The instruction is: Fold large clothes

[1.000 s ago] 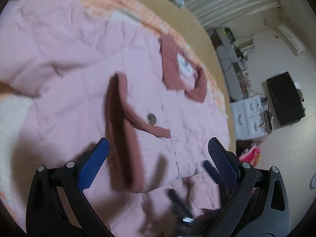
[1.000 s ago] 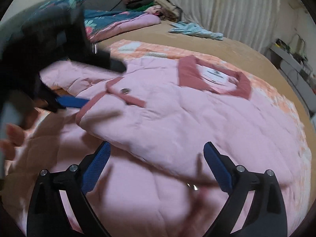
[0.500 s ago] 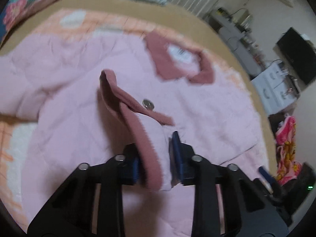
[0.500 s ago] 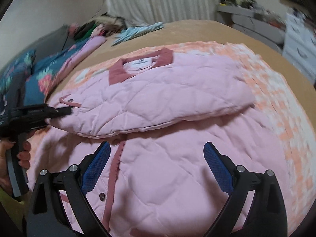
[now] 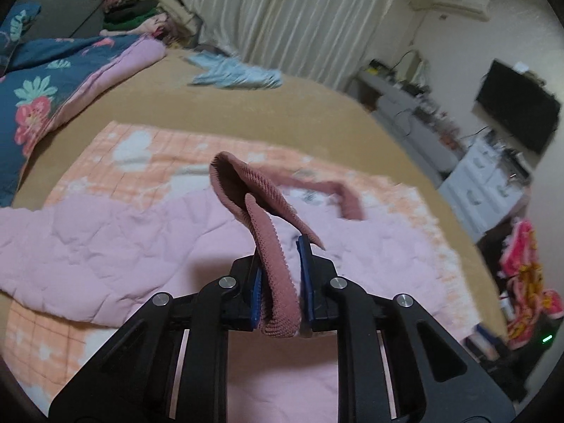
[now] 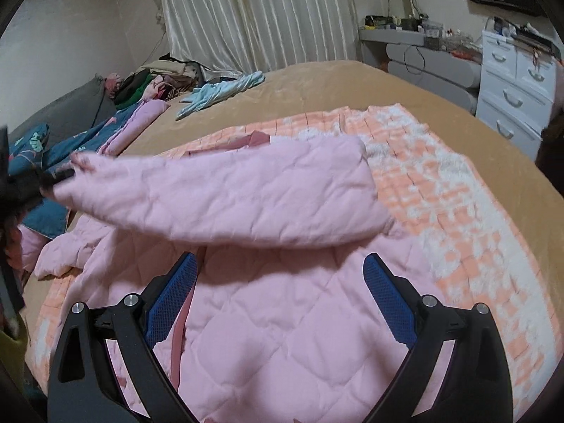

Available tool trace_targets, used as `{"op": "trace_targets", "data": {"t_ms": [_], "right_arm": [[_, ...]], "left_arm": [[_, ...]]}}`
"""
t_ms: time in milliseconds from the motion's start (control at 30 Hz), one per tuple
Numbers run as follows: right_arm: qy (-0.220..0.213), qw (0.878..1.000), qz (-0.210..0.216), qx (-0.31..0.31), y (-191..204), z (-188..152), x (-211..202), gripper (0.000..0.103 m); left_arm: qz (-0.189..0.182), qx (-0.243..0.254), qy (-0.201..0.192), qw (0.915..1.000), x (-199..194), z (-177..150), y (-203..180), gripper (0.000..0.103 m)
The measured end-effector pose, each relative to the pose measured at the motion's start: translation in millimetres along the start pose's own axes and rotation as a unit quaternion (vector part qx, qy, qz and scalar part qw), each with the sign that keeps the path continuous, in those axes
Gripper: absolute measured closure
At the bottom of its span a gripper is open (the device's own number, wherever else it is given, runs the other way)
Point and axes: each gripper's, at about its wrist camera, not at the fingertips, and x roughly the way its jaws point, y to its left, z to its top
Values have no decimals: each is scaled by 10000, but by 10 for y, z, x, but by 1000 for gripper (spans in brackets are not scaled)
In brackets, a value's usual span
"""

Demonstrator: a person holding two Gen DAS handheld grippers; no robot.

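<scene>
A large pink quilted jacket (image 5: 105, 246) with dusty-rose ribbed trim lies on an orange-and-white checked blanket (image 5: 148, 144) on the bed. My left gripper (image 5: 280, 282) is shut on the ribbed cuff (image 5: 268, 239) of a sleeve and holds it up off the jacket. In the right wrist view that sleeve (image 6: 229, 197) stretches across the jacket body (image 6: 299, 335) toward the left gripper (image 6: 56, 176) at the left edge. My right gripper (image 6: 280, 299) is open and empty, hovering just above the jacket body.
A tan bedspread (image 6: 335, 88) covers the bed. A light blue garment (image 6: 222, 93) lies at the far side. A floral blue quilt (image 5: 38, 91) and a clothes pile (image 6: 158, 77) sit at the left. White drawers (image 6: 511, 88) and a TV (image 5: 518, 105) stand to the right.
My left gripper closed on the ribbed cuff and lifted the sleeve up and toward the left. My right gripper stayed open and swung its view toward the far side of the bed.
</scene>
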Motion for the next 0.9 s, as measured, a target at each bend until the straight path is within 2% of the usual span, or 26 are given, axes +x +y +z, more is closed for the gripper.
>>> {"op": "trace_targets", "data": {"t_ms": [167,400,533,700,900], "right_arm": [[128,9993,-104,-345,99,177,261,9],[587,9961,-236,-616,211,307,771,9],[884,9938,-277,-621,198,255,1019,9],[1376,9898,-345,-139,-10,72,1355,8],[1463,9874,-586,-143,-39,-23,1529,8]], "left_arm": [[296,-88,423,9986,314,-245,263,92],[504,-117,957,9941,597,-585,514,91],[458,-105,1040,9935,645,-652,529,90],[429,-152,1107,9928,666,-698,565,84],[293,-256,1148,9926,685,-742,640,74]]}}
